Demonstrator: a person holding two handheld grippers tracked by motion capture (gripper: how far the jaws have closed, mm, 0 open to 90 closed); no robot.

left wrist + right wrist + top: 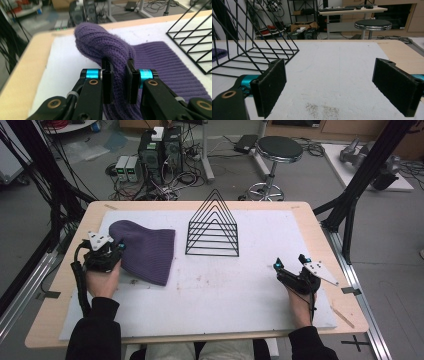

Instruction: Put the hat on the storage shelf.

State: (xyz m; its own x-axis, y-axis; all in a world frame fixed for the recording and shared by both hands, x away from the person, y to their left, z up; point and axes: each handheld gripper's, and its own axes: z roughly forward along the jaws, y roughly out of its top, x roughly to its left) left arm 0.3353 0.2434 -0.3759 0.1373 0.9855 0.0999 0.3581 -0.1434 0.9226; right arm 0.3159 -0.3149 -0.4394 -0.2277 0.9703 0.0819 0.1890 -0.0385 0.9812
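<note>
Near right, the right gripper (291,263) rests on the white mat (225,295), jaws spread wide, holding nothing. Near left, the left gripper (117,75) is clenched on a raised fold of the purple knit hat (147,247), which lies on the mat's left side. Farther back stands a black wire rack (213,227). Judgement: a pinch-and-lift is in hand; next move likely calls for carrying the hat without losing the fold.

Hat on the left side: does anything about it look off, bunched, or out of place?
Yes. The purple hat is not flat: the left gripper pinches a fold at its near edge, lifting it into a hump. The rest lies flat on the white mat.
</note>
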